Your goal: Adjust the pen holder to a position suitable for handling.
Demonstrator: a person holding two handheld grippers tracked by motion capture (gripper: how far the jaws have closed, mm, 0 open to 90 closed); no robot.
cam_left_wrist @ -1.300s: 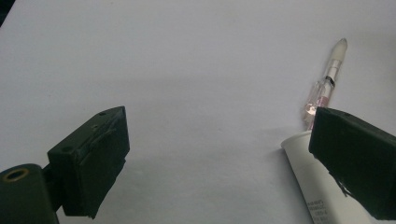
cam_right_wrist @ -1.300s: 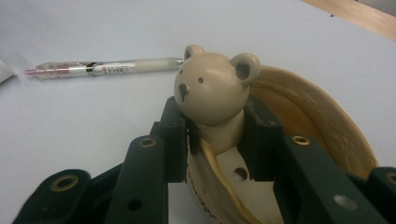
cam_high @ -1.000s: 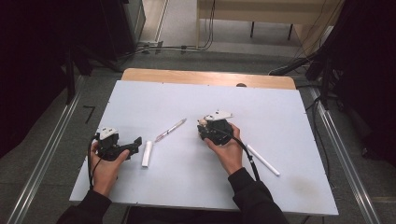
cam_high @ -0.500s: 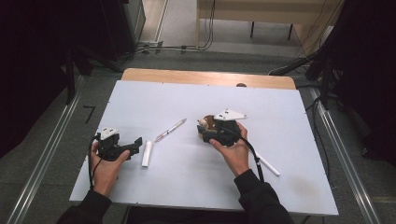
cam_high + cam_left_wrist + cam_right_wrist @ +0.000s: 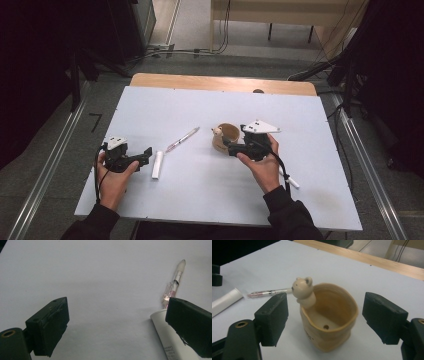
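Bear pot stands upright on the table, just ahead of the right gripper.
The right gripper's jaws have just been opening; they stand wide on either side of the pot, pads clear of its walls. The left gripper rests open beside a white tube, near a pen.

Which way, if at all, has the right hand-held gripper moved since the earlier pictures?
Yes. The right hand-held gripper has drawn back rightward, away from the pink pen, leaving the bear cup standing between its jaws, which have just been opening.
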